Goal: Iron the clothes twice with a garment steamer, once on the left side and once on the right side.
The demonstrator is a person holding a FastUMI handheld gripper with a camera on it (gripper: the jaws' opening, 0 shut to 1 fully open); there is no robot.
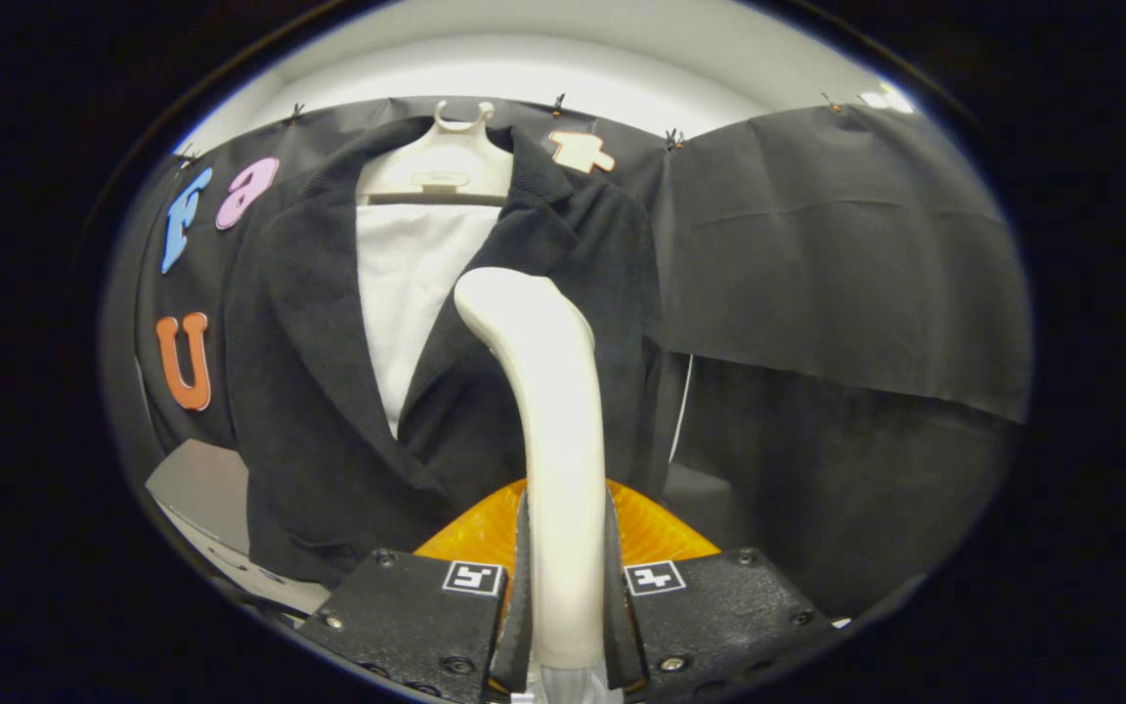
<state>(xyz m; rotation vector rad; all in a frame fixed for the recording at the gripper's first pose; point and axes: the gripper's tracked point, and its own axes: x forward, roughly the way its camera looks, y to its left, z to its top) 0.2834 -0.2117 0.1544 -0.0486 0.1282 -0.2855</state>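
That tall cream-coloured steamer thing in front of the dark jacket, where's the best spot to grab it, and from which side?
Judging by its shape, the lower straight shaft of the cream plastic garment steamer is best, squeezed from its left and right sides. That stretch is narrow and even, while the top bends and widens into the head facing the dark jacket. The claw is shut on it there, one finger per side.

- You have a cream hanger (pixel 436 161) at the top, hooked over the black cloth wall (pixel 837 254).
- You see a grey surface (pixel 199 489) low beside the wall.
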